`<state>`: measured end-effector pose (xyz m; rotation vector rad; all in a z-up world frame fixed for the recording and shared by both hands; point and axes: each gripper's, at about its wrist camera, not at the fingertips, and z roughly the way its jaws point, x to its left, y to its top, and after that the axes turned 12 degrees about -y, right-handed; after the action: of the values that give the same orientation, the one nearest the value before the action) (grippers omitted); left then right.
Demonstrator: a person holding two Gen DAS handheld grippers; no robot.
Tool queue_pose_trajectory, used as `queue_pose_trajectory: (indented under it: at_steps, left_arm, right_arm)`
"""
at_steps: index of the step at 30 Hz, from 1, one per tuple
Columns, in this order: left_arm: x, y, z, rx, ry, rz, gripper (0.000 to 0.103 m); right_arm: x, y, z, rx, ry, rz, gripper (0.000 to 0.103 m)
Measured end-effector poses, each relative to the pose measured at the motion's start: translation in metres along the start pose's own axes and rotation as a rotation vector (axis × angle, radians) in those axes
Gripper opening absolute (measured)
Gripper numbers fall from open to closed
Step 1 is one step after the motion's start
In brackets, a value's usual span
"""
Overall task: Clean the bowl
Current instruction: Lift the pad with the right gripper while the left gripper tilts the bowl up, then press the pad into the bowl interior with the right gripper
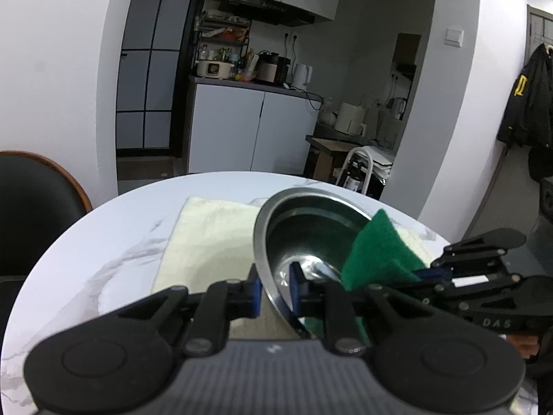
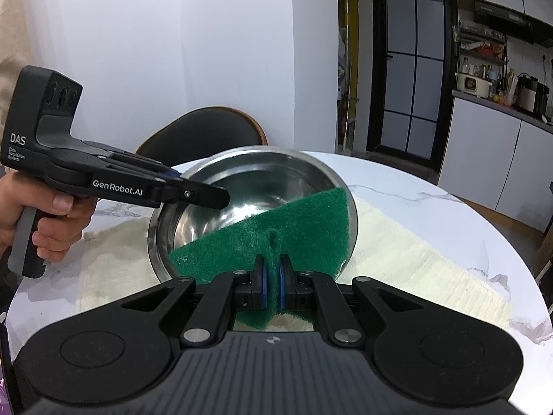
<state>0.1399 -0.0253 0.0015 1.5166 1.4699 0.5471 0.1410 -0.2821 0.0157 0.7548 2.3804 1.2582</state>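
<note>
The left hand-held gripper (image 1: 274, 288) is nearly closed; the right hand-held gripper (image 2: 272, 285) is fully clamped.

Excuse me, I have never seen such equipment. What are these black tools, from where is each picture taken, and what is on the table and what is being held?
No robot is here: a person holds a pistol-like tool with two fingers in each hand. Each picture comes from a camera on one tool, looking along its fingers. In the left tool's view, the left gripper clamps the rim of a tilted steel bowl. In the right tool's view, the right gripper pinches a green scouring pad that reaches into the bowl, and the person's hand holds the left tool. Under the bowl, a pale cloth lies on a round marble table.
</note>
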Motion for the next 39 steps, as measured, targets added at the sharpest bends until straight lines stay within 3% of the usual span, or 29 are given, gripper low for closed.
queue_pose_trajectory:
  at_steps: [5,11,15,20,30,39]
  left_arm:
    - [0.000,-0.002,0.003,0.027,-0.036,-0.013,0.022]
    - [-0.013,-0.003,0.002,0.000,-0.013,0.050,0.018]
    - [-0.024,-0.002,0.004,-0.016,0.022,0.104,0.011]
    - [-0.032,0.002,0.008,-0.022,0.007,0.113,0.007]
    - [-0.049,0.000,0.017,-0.022,0.032,0.185,0.006]
    - [-0.061,-0.003,0.014,-0.048,0.048,0.233,0.005]
  right_arm:
    - [0.006,-0.003,0.005,0.031,-0.002,-0.026,0.007]
    - [0.011,-0.005,0.008,0.059,-0.005,-0.047,0.007]
    - [0.017,-0.006,0.011,0.079,0.027,-0.061,0.007]
    - [0.024,-0.004,0.011,0.087,0.056,-0.075,0.008]
    - [0.022,0.007,-0.001,0.032,0.173,0.000,0.008]
    - [0.017,0.003,-0.009,0.095,0.186,-0.059,0.007]
